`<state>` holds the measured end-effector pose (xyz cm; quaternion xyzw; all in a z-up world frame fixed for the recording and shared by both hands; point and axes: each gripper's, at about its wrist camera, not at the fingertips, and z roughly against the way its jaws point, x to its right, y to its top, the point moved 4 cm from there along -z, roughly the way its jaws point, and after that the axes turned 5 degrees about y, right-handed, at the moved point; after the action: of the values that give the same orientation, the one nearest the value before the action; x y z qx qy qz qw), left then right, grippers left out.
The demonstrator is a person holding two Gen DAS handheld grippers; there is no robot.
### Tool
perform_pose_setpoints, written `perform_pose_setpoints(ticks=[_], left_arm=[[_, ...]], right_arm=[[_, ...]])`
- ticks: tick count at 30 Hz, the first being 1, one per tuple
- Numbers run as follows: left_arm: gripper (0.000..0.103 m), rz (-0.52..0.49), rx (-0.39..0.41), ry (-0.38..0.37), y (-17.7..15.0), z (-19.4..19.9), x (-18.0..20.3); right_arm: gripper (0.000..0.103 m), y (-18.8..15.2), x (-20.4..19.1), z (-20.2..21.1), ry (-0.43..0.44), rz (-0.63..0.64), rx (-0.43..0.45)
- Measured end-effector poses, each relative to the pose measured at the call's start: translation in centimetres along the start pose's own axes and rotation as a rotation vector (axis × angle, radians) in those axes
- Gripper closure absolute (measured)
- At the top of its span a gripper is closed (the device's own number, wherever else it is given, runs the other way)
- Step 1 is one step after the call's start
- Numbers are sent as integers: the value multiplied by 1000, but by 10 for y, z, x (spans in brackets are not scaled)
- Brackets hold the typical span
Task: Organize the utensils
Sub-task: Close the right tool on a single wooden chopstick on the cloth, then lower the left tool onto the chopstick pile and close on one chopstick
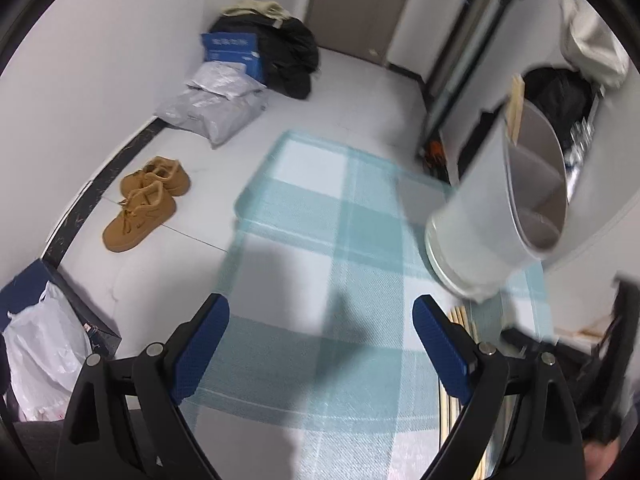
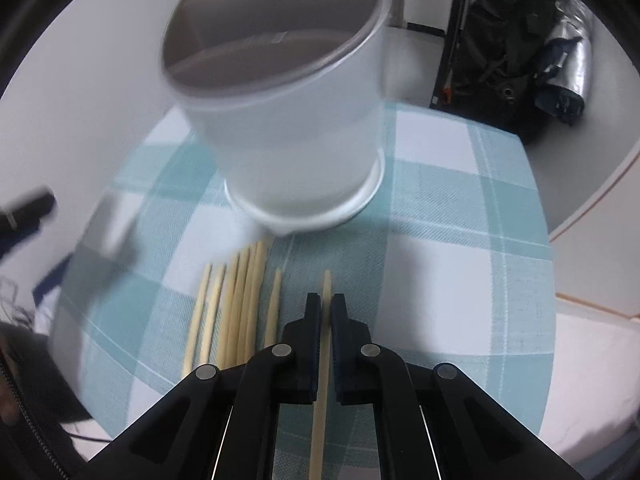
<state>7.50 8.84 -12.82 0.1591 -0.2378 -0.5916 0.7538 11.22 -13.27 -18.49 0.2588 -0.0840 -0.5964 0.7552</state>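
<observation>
wooden chopstick (image 2: 325, 344) clamped in right tool (image 2: 326, 300) — left tool (image 1: 320, 320) spread wide, empty, near white holder (image 1: 496, 200).

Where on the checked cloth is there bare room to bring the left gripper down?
Bare cloth lies ahead of the open left gripper, bordered by the white holder on its right and the cloth's floor-side edge on its left. It is crowded by the loose chopsticks below the holder, where the right gripper clamps one chopstick.
</observation>
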Motion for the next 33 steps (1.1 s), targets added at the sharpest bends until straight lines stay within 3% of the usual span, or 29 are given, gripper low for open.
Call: perform_pose_setpoints(ticks=[6,12,15,18,22,25,33], left_arm=[[13,-100,-88,-64,-16,-8,30],[13,-159,-197,-133,-39,-22,57],[13,-175,-234,-97,-45,-29,62],[13,-191,-246,-4,-49,-31,60],[13,-174,-267,4,-51,-33,61],[13,-201,-259,66,-52,-33,60],[13,-223,-285,122,-52,-38,67]], right_arm=[[99,11,15,40,126,-90,115],[99,13,39,55,198,-138,193],[99,7,47,58,227,-199,207],[99,1,56,70,249,-259,242],[99,-4,73,83,246,-334,304],[99,-5,82,88,244,-361,328],[99,-6,92,100,251,-364,370]])
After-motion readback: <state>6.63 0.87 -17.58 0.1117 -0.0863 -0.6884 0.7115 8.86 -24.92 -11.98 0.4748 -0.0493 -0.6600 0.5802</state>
